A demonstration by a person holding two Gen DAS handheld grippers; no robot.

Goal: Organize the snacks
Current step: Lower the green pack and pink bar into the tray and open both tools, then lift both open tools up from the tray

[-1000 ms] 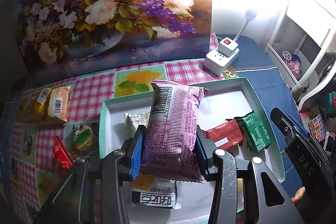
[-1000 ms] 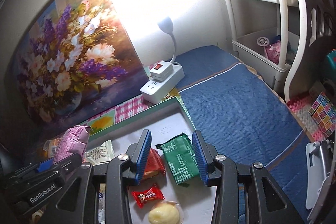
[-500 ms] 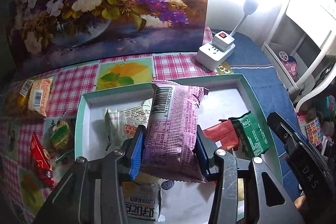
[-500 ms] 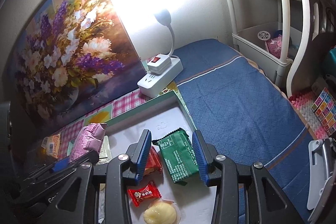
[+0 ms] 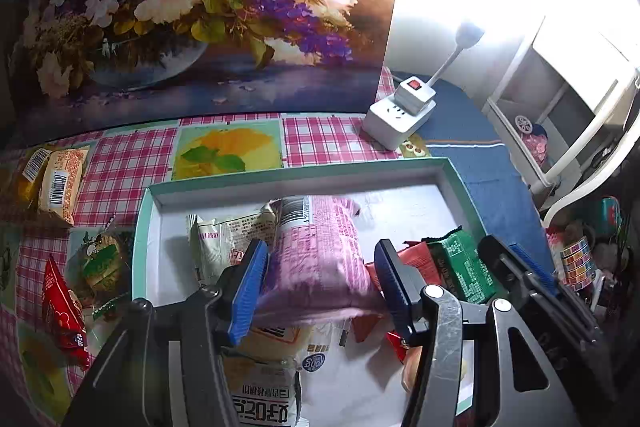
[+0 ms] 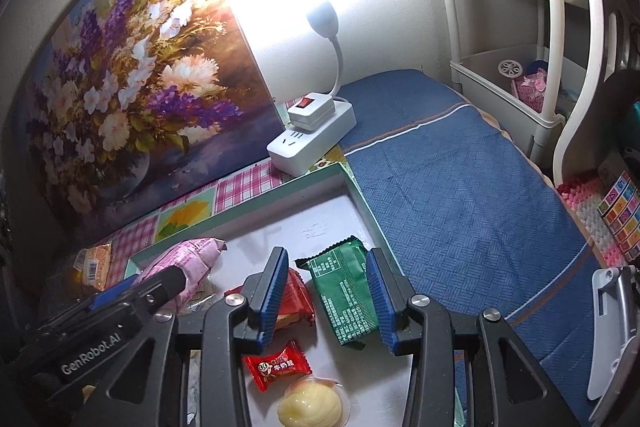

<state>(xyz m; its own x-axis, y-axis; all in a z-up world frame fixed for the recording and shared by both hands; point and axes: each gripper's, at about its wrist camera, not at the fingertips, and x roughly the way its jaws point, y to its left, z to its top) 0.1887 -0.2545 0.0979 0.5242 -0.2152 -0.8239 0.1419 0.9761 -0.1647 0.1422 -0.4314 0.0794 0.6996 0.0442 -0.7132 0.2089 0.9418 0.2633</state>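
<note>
My left gripper (image 5: 321, 253) hangs over the teal-rimmed tray (image 5: 224, 183), and its jaws are opening. The pink snack packet (image 5: 320, 259) lies blurred between the blue pads, and the right pad stands clear of it. The packet's far end rests on a cream packet (image 5: 224, 239) in the tray. In the right wrist view the pink packet (image 6: 188, 259) shows beside the left gripper (image 6: 160, 283). My right gripper (image 6: 327, 259) is open and holds nothing. It hovers above a green packet (image 6: 344, 299) and a red packet (image 6: 294, 299) on the tray floor.
A small red candy (image 6: 276, 367), a yellow pastry (image 6: 310, 403) and a white packet (image 5: 264, 387) also lie in the tray. Orange packets (image 5: 56, 179), a red packet (image 5: 64, 311) and a round snack (image 5: 100, 259) sit left on the checked cloth. Behind stand a power strip (image 5: 400, 115) and flower painting (image 5: 200, 7).
The left jaws have spread apart and the pink packet has dropped from upright down into the tray. The left view has shifted a little. My right gripper has stayed put.
</note>
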